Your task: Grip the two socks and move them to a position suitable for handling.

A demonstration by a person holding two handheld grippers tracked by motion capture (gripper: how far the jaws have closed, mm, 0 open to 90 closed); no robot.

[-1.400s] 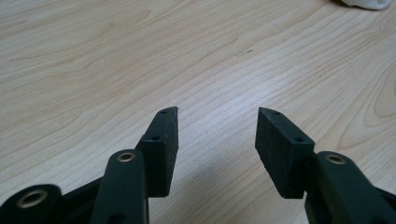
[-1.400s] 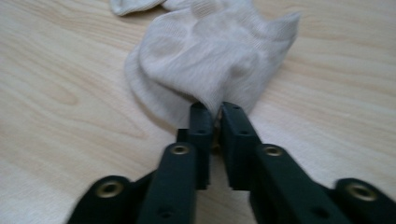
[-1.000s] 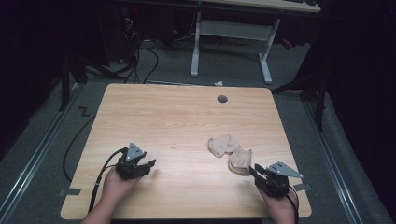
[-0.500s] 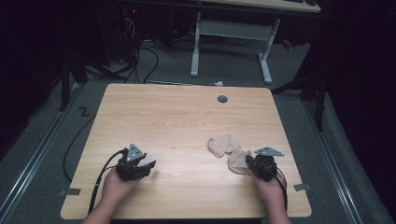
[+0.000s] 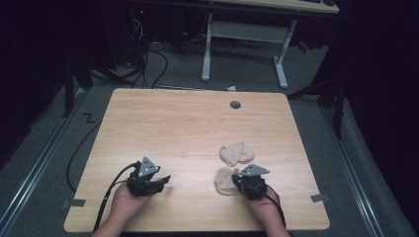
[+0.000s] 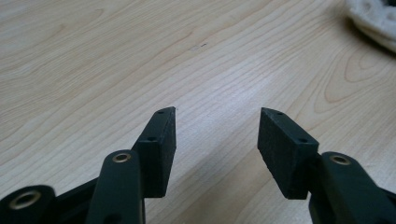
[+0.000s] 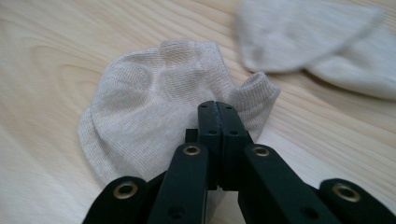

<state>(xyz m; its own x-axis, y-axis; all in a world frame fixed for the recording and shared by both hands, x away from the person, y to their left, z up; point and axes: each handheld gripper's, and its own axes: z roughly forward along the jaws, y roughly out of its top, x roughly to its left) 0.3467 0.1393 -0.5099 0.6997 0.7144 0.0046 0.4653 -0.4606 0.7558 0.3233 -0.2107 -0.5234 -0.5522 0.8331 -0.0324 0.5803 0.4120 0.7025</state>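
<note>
Two beige ankle socks lie on the wooden table (image 5: 173, 123). The nearer sock (image 5: 224, 180) (image 7: 149, 112) is crumpled just left of my right gripper (image 5: 236, 178) (image 7: 217, 106), whose jaws are shut with their tips resting on the sock near its cuff; no fabric shows between them. A little beyond it lies the farther sock (image 5: 237, 153) (image 7: 317, 42), flat. My left gripper (image 5: 165, 179) (image 6: 217, 126) sits low over bare wood at the front left, open and holding nothing. A sock's edge (image 6: 373, 18) shows at the top right of the left gripper view.
A round grey grommet (image 5: 235, 104) sits near the table's far edge. Cables trail from both grippers toward the front edge. A white desk frame (image 5: 247, 34) stands on the floor beyond the table.
My right gripper has moved left from the table's front right until its tips are on the nearer sock. The left gripper has stayed put.
</note>
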